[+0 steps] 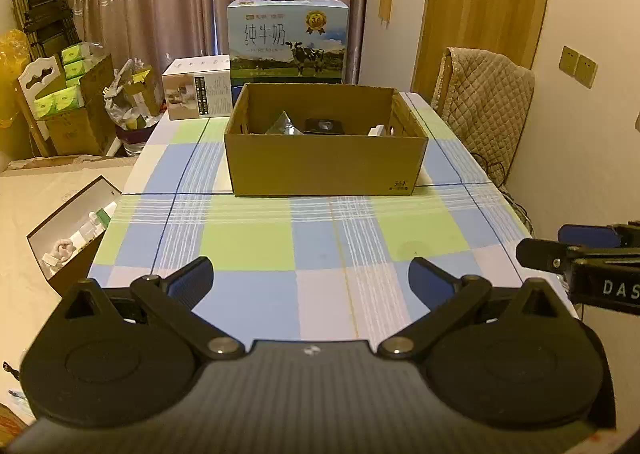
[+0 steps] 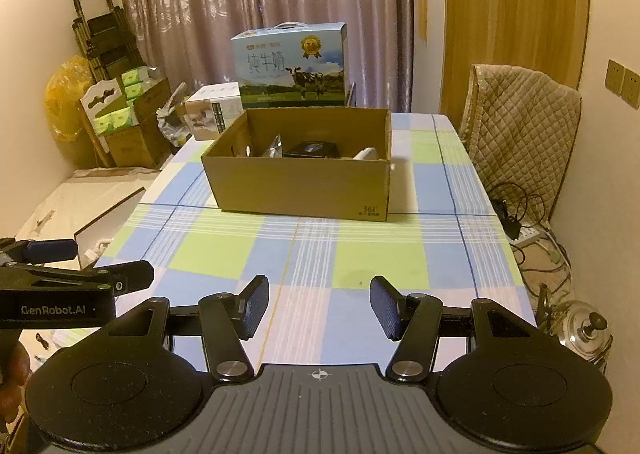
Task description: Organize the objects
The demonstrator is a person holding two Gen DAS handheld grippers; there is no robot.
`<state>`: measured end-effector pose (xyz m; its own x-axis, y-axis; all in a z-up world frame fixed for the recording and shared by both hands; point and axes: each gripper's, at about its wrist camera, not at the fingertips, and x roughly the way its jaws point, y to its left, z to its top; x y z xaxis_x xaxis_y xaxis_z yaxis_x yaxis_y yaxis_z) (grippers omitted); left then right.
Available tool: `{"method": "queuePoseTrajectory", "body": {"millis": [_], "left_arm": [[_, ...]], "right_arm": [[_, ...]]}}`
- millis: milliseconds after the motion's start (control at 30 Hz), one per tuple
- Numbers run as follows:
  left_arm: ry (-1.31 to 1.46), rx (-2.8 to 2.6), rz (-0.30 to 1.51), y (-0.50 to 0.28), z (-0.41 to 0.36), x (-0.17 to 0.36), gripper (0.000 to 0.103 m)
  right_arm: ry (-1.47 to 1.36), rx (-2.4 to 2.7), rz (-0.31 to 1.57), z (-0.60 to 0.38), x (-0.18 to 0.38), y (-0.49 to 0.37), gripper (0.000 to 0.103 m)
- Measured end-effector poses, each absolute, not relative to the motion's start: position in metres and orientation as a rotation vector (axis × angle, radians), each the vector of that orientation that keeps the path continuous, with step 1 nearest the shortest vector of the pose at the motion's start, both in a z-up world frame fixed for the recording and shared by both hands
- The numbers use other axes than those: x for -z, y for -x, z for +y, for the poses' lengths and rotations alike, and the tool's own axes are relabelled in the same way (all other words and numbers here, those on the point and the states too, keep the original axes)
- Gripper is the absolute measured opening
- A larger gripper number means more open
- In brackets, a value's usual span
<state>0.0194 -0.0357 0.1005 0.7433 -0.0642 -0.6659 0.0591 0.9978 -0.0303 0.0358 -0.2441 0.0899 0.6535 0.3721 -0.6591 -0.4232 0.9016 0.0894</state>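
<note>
The checked table point(image 1: 248, 238) fills both views. At twelve o'clock on it stands the open cardboard box point(image 1: 326, 163), holding a black case point(image 1: 324, 125), a crinkled clear packet point(image 1: 285, 123) and something white, hard to identify. Left gripper point(image 1: 311, 278) and right gripper point(image 2: 318, 304) hover with jaws apart, empty.

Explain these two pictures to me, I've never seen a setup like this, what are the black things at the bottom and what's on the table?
Those black things are handheld grippers, one per hand, each carrying a camera that looks along its two fingers. One picture comes from the left gripper, the other from the right gripper; each also glimpses the other at its edge. Both are open and hold nothing. On the checked tablecloth stands an open cardboard box with a few items inside. Behind it are a milk carton and a small white box.
</note>
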Motion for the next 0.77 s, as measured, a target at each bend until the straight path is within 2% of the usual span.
{"method": "queuePoseTrajectory", "body": {"millis": [767], "left_arm": [[0.021, 0.099, 0.712, -0.0194, -0.0388, -0.1052, 0.102]], "right_arm": [[0.083, -0.45, 0.732, -0.2445, -0.0879, -0.037, 0.054]]}}
